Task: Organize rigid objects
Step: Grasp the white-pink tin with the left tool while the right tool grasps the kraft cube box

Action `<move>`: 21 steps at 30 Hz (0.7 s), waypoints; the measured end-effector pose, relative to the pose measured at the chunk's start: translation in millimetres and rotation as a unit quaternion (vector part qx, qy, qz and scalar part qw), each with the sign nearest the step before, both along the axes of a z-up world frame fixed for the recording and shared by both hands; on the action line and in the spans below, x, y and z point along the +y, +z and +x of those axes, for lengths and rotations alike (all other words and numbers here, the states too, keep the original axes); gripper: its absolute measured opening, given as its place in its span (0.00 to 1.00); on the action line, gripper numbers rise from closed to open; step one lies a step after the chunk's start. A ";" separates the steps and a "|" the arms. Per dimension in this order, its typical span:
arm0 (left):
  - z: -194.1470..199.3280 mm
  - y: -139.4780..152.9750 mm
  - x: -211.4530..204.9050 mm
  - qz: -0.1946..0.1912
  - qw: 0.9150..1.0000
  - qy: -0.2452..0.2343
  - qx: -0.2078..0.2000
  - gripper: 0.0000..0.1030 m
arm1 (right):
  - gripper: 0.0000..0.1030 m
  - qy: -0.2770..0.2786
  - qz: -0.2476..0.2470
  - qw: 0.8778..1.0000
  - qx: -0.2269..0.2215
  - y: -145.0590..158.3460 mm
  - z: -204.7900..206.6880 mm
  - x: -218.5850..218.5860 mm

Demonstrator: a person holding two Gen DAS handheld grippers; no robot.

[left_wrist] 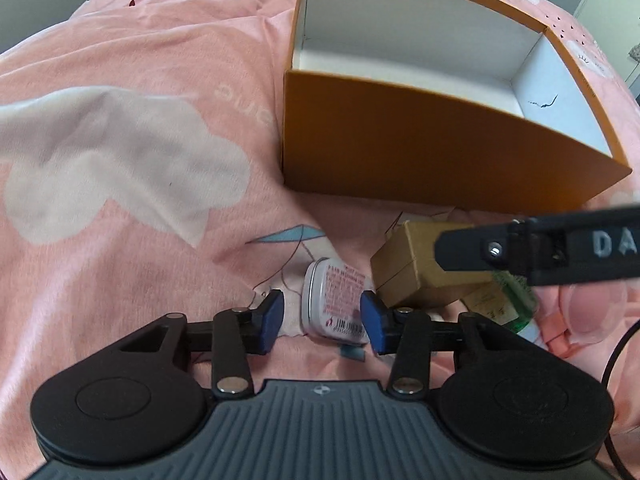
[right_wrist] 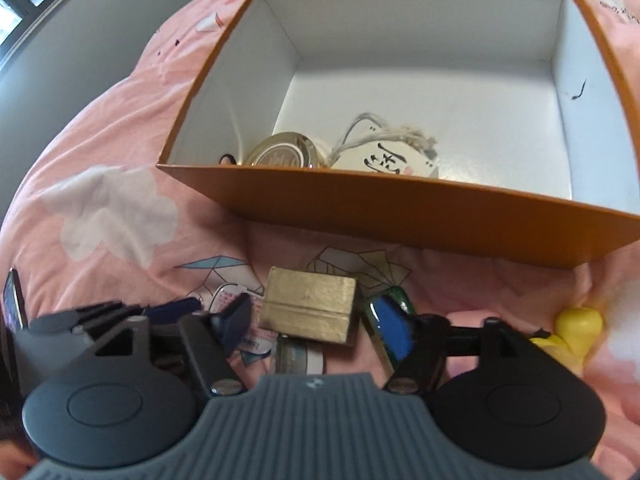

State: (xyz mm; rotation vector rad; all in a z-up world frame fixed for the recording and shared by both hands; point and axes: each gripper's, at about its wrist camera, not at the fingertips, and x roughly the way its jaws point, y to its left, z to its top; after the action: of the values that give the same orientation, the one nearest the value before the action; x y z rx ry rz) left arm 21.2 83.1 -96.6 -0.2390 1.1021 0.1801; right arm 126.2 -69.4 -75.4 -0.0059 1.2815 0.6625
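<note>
Nearest: left gripper (left_wrist: pixel 323 322) with jaws part open, straddling a white tin (left_wrist: pixel 334 304). The right pad looks to touch the tin's edge and the left stands clear; no grip yet. Tin's long axis runs near-to-far, along the fingers.

Just right: right gripper (right_wrist: pixel 318 326), jaws wide, brackets a gold box (right_wrist: pixel 310 305), long axis left-right across the jaws, pads apart from it. The grippers crowd each other.

Far: orange box (right_wrist: pixel 400 208), open-topped. A round compact (right_wrist: pixel 286 154) and tag (right_wrist: pixel 390 156) sit at its near wall; the far floor is free.
</note>
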 end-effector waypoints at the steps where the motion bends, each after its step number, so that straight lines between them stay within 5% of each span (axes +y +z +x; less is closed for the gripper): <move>1: 0.1 -0.3 -0.1 0.000 1.000 0.000 0.000 0.50 | 0.71 0.003 -0.002 1.000 0.001 -1.6 0.3 2.2; 10: -2.8 1.8 8.2 -0.018 1.000 0.007 0.000 0.50 | 0.72 0.031 -0.041 0.999 -0.011 -16.7 1.0 26.7; 13: -1.9 2.0 10.0 -0.021 1.000 0.008 0.000 0.50 | 0.63 0.042 -0.056 0.997 -0.029 -17.3 -1.9 33.1; 21: 9.5 -3.5 10.9 -0.039 0.999 0.004 0.005 0.46 | 0.60 0.007 -0.027 0.999 -0.015 -10.7 -0.8 8.9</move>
State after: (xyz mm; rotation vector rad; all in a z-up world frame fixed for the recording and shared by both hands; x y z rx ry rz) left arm 30.6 94.0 -100.1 -0.3120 1.1192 0.1451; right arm 125.4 -60.5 -86.1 -0.0694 1.2711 0.6371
